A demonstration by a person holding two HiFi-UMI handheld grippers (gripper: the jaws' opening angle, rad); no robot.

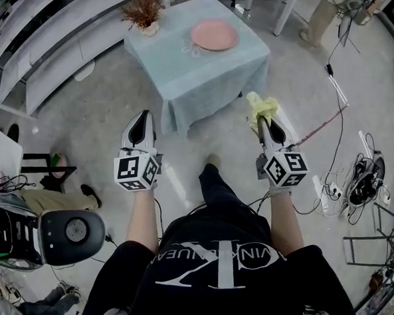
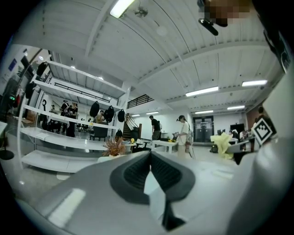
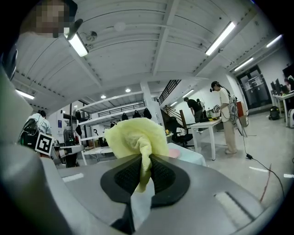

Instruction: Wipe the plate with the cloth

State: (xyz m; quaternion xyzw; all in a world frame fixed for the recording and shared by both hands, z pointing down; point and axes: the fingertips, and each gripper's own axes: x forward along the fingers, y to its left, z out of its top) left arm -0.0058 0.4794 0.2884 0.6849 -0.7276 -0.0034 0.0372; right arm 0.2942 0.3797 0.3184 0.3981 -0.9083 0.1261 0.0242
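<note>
A pink plate (image 1: 214, 35) lies on a small table with a pale blue tablecloth (image 1: 209, 74), well ahead of both grippers. My right gripper (image 1: 258, 119) is shut on a yellow cloth (image 1: 261, 107), which bunches out past the jaws; the right gripper view shows the yellow cloth (image 3: 136, 137) pinched between the black pads, with the plate's pink edge (image 3: 173, 152) just behind it. My left gripper (image 1: 143, 120) is held at the left, short of the table, its jaws closed together with nothing between them. In the left gripper view the left gripper (image 2: 150, 154) points across the room.
A dried plant in a pot (image 1: 144, 14) stands on the table's far left corner. White shelving (image 1: 51, 38) runs along the left. Cables and gear (image 1: 365, 177) lie on the floor at the right. A machine with a round black head (image 1: 72, 231) sits at lower left. People stand farther off.
</note>
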